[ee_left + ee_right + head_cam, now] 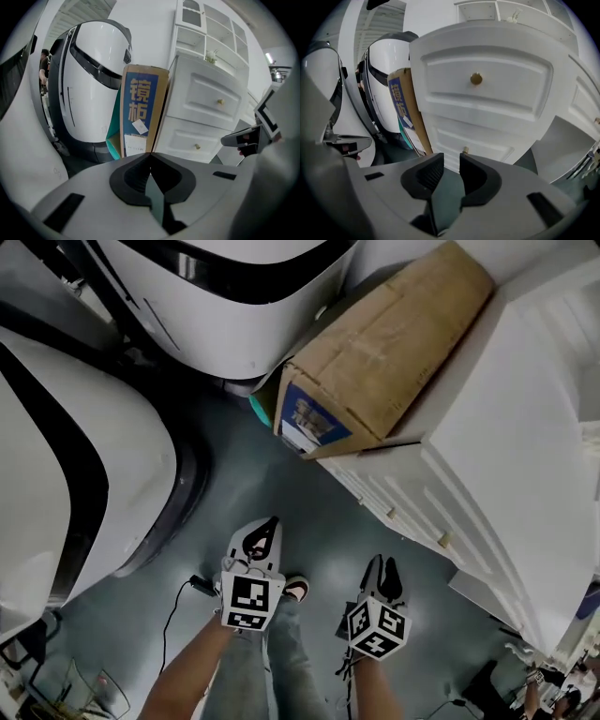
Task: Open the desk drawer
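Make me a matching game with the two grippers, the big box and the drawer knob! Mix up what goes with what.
Things:
1. left gripper
2. right gripper
3. cardboard box
4. drawer knob

Looks:
A. gold and round
B. jaws apart, nothing between
C. brown with a blue label
D. jaws together

Pairs: 1-D, 2-B, 3-C, 4-A
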Demonstrator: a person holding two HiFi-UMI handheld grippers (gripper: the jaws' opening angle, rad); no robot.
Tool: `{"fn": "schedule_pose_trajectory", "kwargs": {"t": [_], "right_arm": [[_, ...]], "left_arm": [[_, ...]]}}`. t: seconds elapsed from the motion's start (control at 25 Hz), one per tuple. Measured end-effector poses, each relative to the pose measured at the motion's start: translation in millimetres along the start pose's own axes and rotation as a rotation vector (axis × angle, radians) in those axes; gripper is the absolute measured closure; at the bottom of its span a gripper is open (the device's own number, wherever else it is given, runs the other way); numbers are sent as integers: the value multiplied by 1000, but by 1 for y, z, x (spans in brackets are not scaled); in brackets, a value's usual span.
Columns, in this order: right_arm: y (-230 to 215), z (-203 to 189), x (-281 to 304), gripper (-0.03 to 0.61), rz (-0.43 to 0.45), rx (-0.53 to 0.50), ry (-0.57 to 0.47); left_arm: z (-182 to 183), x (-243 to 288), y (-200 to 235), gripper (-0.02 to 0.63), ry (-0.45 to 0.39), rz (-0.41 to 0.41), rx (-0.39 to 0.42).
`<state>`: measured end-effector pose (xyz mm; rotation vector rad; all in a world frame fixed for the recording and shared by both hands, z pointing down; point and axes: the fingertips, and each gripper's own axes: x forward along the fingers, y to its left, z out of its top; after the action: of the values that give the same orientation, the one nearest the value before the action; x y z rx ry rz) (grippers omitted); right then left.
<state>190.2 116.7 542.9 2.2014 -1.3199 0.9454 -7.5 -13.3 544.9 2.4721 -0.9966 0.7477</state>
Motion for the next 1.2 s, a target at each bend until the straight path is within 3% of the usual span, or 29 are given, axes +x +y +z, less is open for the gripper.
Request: {"fn": "schedule_pose_trajectory", "kwargs": {"t": [0.12,0.36,0.56,0.84,1.2], "right_arm": [[-4,-27,32,463,-5,2,39],[-13,-70,90,468,-36,128,68],[-17,-89,143,468,-36,99,61],[-26,-124,211,468,-48,59,95],[-36,-148,262,465,-88,119,103]], "left_arm": [[-25,13,5,597,19,6,7],[-77,48,23,597,55,21,-27],[-106,89,37,597,48,37,-44],[-134,135,40,597,30,27,-42],[-148,179,54,597,26,21,12]]}}
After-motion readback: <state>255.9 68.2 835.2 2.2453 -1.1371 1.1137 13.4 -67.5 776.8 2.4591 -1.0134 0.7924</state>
